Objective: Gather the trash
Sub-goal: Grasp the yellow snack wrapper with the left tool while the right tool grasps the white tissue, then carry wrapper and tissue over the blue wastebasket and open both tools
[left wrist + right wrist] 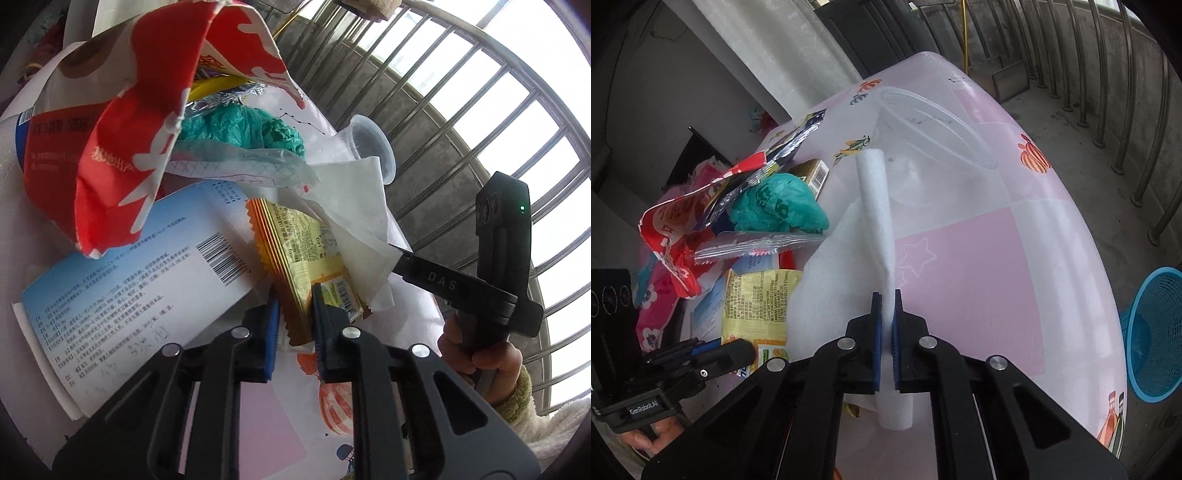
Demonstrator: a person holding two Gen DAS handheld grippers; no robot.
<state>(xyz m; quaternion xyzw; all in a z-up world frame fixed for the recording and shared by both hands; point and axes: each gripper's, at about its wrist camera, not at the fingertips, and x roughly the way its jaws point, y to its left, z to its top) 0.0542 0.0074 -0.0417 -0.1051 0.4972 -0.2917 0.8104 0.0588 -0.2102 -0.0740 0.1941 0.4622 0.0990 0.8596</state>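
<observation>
The left gripper (293, 306) is clamped on the gold wrapper (295, 243), which lies on the table (979, 266) at the near edge of the trash pile, beside a blue-and-white box (129, 273). The right gripper (885, 314) pinches a fold of the white tissue (875, 206) (its sheet spreads over the table, partly under the clear cup (923, 147)). A blue basket (1156, 332) stands on the floor beside the table.

left gripper (293, 295): jaws clamped, angled down | right gripper (886, 299): jaws pinched together, angled down
</observation>
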